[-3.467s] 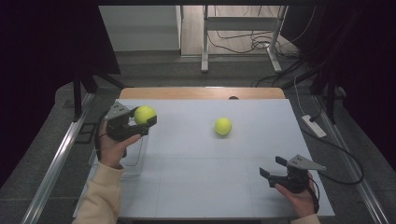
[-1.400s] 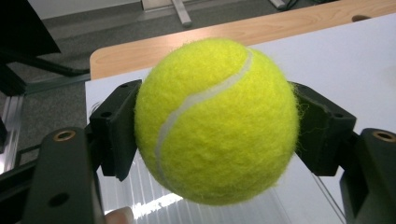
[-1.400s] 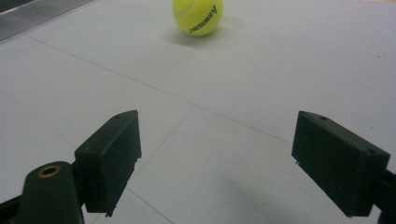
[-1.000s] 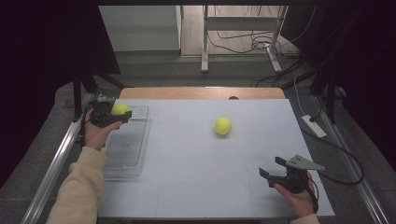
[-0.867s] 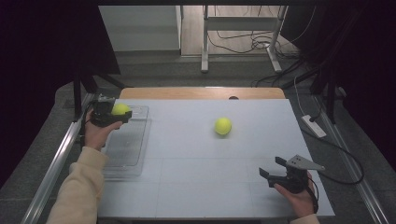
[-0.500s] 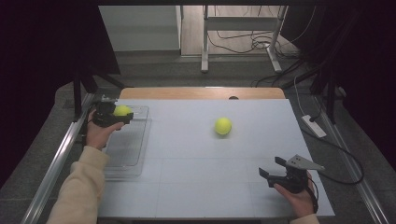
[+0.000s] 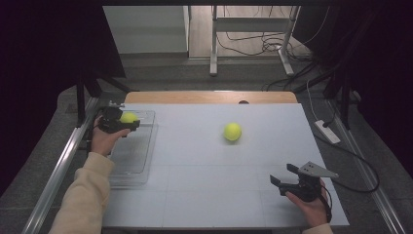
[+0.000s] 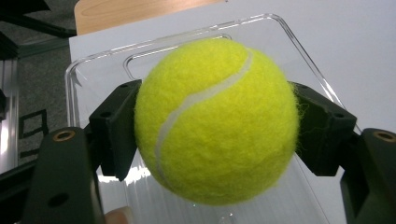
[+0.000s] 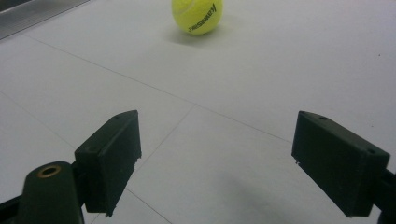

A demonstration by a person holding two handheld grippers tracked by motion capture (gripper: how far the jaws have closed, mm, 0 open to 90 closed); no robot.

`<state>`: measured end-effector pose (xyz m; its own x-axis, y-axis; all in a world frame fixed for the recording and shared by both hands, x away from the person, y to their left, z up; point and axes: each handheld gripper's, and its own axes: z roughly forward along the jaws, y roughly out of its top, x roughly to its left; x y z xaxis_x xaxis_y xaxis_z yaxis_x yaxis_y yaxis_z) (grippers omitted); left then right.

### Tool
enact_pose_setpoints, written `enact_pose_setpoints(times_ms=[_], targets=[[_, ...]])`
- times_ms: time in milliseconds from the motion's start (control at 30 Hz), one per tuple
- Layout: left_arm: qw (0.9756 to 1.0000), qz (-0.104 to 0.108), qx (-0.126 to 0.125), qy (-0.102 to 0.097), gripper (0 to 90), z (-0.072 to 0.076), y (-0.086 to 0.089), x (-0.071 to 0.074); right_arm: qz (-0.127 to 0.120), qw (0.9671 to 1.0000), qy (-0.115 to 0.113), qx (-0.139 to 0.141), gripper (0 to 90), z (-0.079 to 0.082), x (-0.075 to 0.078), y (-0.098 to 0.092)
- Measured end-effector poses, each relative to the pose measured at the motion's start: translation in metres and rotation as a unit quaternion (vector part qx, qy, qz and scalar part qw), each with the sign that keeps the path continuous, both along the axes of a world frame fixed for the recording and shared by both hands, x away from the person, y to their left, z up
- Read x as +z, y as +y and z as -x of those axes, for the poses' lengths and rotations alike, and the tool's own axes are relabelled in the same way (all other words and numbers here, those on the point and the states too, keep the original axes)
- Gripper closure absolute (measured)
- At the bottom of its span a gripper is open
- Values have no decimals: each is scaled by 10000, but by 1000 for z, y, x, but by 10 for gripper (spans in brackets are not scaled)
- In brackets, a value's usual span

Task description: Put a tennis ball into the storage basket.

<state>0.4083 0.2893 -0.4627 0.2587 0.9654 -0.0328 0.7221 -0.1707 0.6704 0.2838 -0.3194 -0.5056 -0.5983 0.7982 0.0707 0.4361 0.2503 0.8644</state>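
Two tennis balls, two grippers and one clear tray are on view at the white table (image 7: 204,195).

At the far left, the left gripper (image 7: 127,122) is held over the far end of the tray (image 7: 130,168), which lies along the table's left edge. Its jaws pinch the first ball (image 7: 128,117) from both sides; in the left gripper view that ball (image 8: 217,122) sits squarely between the two black pads, its white seam curving across the front, with the tray's rim (image 8: 187,35) behind and below it. Whether the ball touches the tray floor cannot be told. A cream sleeve (image 7: 83,197) runs up from the bottom edge to the hand on this gripper.

Toward the middle, the second ball (image 7: 232,131) rests alone on the table, well apart from both grippers. In the right gripper view it (image 9: 197,15) lies ahead near the top edge, black print on its side.

At the right, near the front edge, the right gripper (image 7: 285,176) is held low over the table with its jaws spread wide and nothing between them.
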Motion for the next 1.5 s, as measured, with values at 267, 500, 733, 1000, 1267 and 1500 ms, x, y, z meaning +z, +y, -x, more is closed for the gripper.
enact_pose_setpoints(times_ms=[267, 500, 733, 1000, 1267, 1500], targets=[[9998, -129, -44, 140, 265, -2, -3, -5, 4, 10000, 3, -5, 158, 0, 0, 0], [9997, -146, -60, 161, 264, -3, -5, -6, 6, 10000, 5, -5, 158, 0, -1, -1], [9997, -166, -39, 165, 263, -3, -4, -6, 10, 10000, 2, -2, 158, 0, -1, 0], [9997, -216, 15, -86, 181, -1, -5, -3, 13, 10000, 7, -1, 158, -1, -1, -1], [9997, 1, -44, -237, 106, 5, -7, 6, 27, 10000, -1, 2, 158, 0, -1, 0], [9991, 228, -178, -294, 119, 12, -9, 11, 29, 10000, 4, -2, 158, 0, -1, -1]])
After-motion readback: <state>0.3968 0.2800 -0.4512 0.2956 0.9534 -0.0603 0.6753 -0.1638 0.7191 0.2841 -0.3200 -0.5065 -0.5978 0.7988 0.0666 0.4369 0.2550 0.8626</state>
